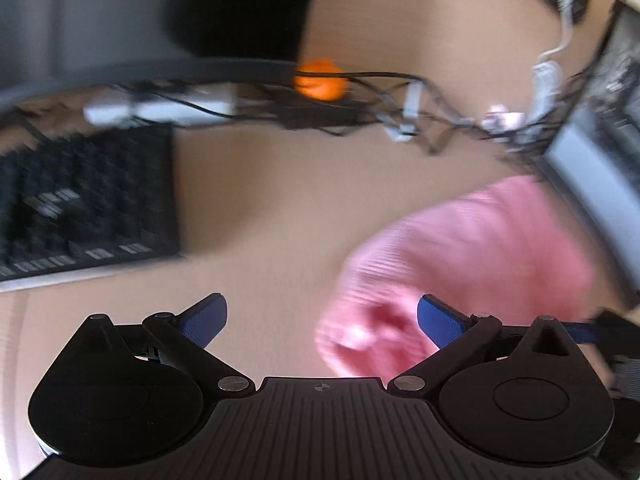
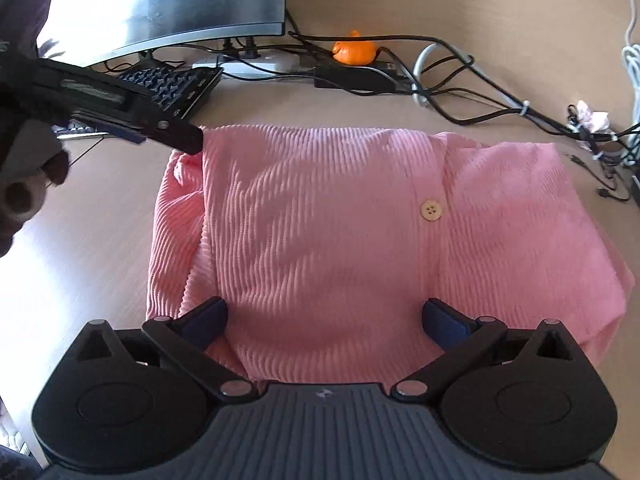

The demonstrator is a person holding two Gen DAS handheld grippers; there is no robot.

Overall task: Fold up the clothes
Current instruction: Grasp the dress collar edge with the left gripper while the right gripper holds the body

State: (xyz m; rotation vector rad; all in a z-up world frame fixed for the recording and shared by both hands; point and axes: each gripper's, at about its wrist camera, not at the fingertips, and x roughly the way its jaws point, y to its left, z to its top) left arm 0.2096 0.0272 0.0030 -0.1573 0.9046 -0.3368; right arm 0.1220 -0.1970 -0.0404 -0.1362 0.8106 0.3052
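A pink ribbed garment (image 2: 320, 232) with a cream button (image 2: 431, 212) lies folded into a rough rectangle on the wooden desk. My right gripper (image 2: 324, 320) is open and empty, hovering over its near edge. My left gripper (image 1: 322, 320) is open and empty; its view is blurred, with the pink garment (image 1: 460, 264) to its right. From the right wrist view, the left gripper (image 2: 176, 136) reaches in from the left, its tip at the garment's far left corner.
A monitor (image 2: 168, 0) and black keyboard (image 2: 172, 84) stand at the back left. An orange (image 2: 354, 52), a power strip and tangled cables (image 2: 460, 84) run along the back. Bare desk (image 2: 80, 264) lies left of the garment.
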